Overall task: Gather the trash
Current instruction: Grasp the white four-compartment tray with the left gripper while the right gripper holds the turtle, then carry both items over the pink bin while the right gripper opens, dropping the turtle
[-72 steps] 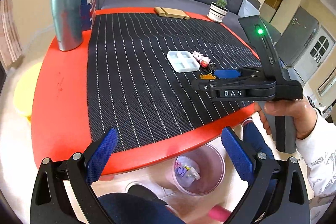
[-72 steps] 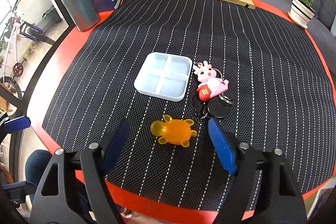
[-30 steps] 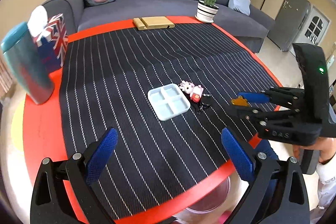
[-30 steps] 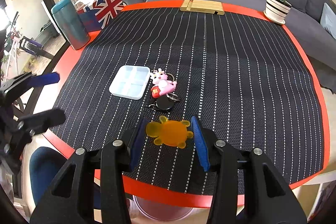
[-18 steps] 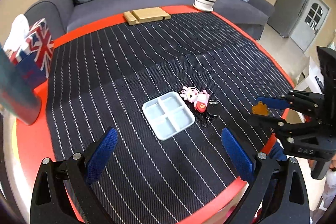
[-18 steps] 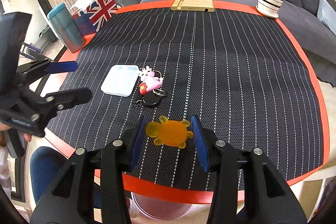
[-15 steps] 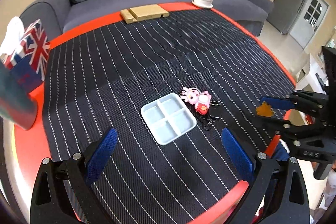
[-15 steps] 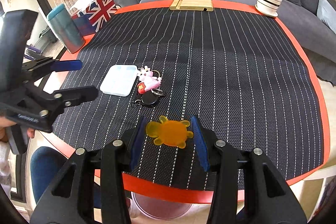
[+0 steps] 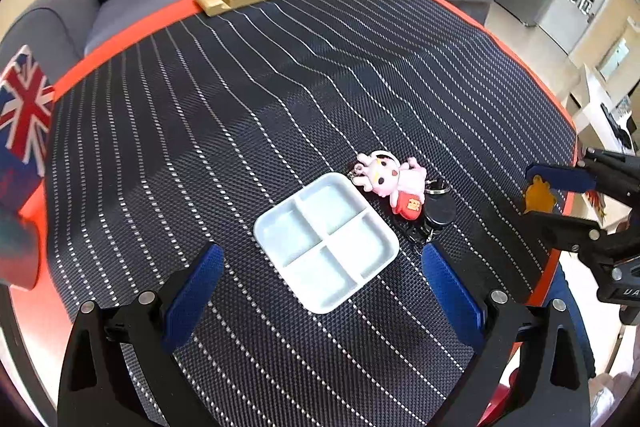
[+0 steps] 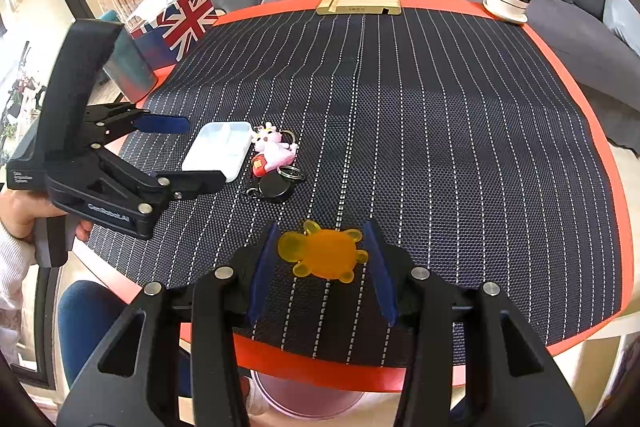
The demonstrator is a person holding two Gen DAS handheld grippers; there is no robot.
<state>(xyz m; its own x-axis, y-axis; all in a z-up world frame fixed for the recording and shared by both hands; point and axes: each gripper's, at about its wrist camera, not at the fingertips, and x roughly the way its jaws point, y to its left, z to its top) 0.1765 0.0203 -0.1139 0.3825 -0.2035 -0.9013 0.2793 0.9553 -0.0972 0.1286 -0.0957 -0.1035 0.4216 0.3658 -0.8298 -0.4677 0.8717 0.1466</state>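
Now your right gripper (image 10: 320, 259) has its jaws clamped on the orange turtle (image 10: 322, 254) above the tabletop (image 10: 440, 147) edge. Your left gripper (image 9: 320, 291), jaws apart, hovers over the empty four-cell tray (image 9: 326, 241). Below, the pink bin (image 10: 308, 401) is mostly hidden. Gripper lettering is unreadable.

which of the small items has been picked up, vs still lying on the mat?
The orange turtle toy, clamped between the right gripper's blue pads. The white divided tray, pink keychain figure and black key fob lie on the mat, ungripped.
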